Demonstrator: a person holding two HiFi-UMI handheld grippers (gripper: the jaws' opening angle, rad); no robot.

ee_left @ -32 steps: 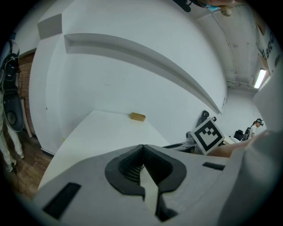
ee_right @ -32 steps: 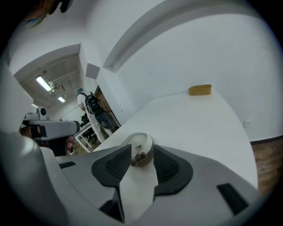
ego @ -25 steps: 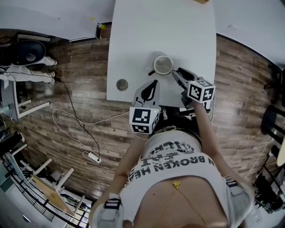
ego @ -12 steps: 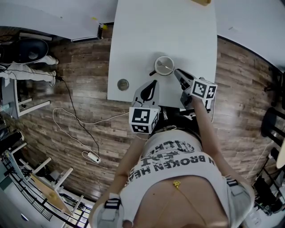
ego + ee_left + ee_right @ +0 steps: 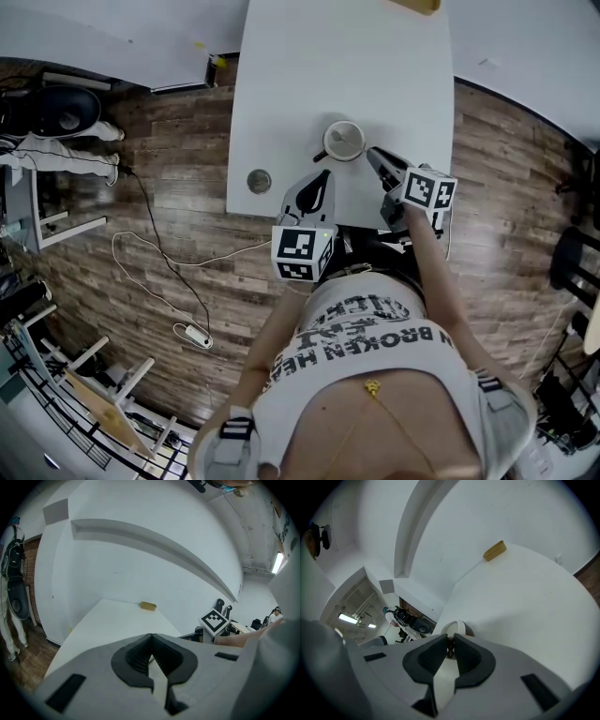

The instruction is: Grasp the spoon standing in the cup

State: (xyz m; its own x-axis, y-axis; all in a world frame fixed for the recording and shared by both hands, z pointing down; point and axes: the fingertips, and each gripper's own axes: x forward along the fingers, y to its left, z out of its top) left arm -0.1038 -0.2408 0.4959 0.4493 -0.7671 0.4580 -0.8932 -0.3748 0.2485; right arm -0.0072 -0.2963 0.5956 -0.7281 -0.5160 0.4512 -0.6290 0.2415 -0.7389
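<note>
Head view: high overhead, staring steeply down at the table (image 5: 281, 112) and both claws.
Left gripper view: rides the left gripper (image 5: 324, 174), facing out across the tabletop.
Right gripper view: rides the right gripper (image 5: 370, 152), tight on the spoon (image 5: 450, 649), with the cup (image 5: 458, 626) just past its tips.
Shared: yellow block (image 5: 148, 605), far beyond both claws.

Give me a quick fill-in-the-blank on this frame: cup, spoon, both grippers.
1. The spoon stands in the ___.
2. The right gripper is shut on the spoon's ___.
3. The left gripper is shut and holds ___.
4. The tan block lies at the table's ___ edge, away from the person.
Missing words: cup; handle; nothing; far.
Note: the right gripper's jaws have just been closing, with the spoon between them.
</note>
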